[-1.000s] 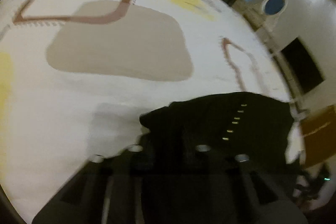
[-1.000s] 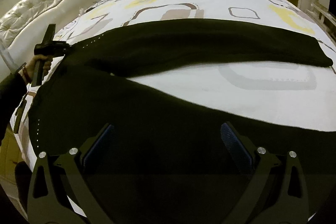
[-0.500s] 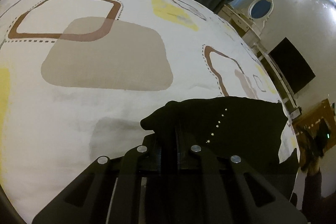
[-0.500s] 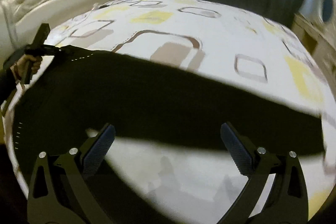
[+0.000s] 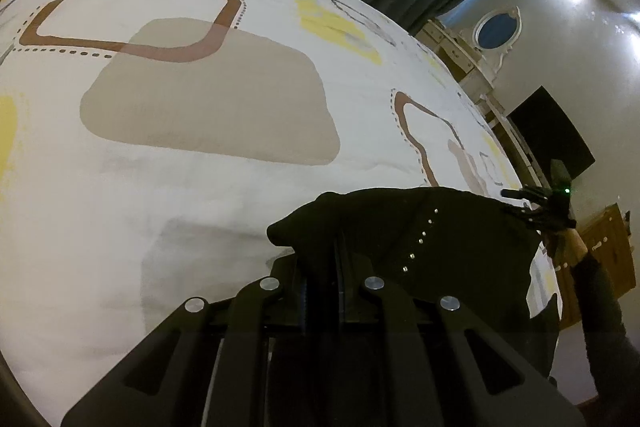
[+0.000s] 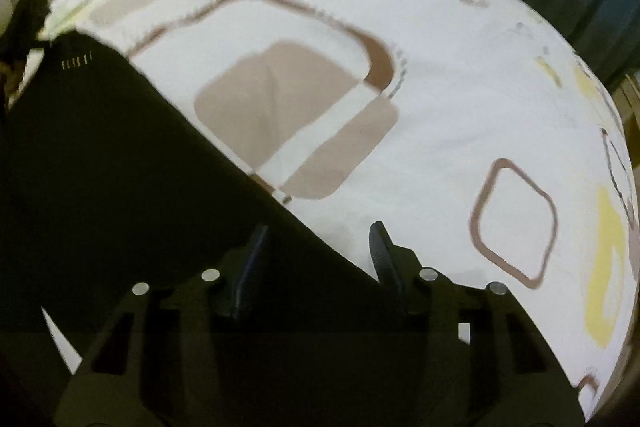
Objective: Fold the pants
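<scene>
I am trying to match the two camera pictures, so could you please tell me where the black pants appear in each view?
Left wrist view: the pants bunch at lower centre-right, clamped in the left hand-held gripper.
Right wrist view: the pants fill the left and lower-left.
Shared landmark: the row of small studs on the pants.

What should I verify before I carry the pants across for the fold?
1. Left gripper clamped on black pants: ok, fingers shut with cloth bunched between them.
2. Right gripper closed on the pants edge: not ok, fingers apart, cloth only lying between them.
3. Stud row facing up: ok.
4. Patterned bedspread ahead free of objects: ok in both views.
5. Pant legs lying flat and aligned: cannot tell, right view blurred.
</scene>
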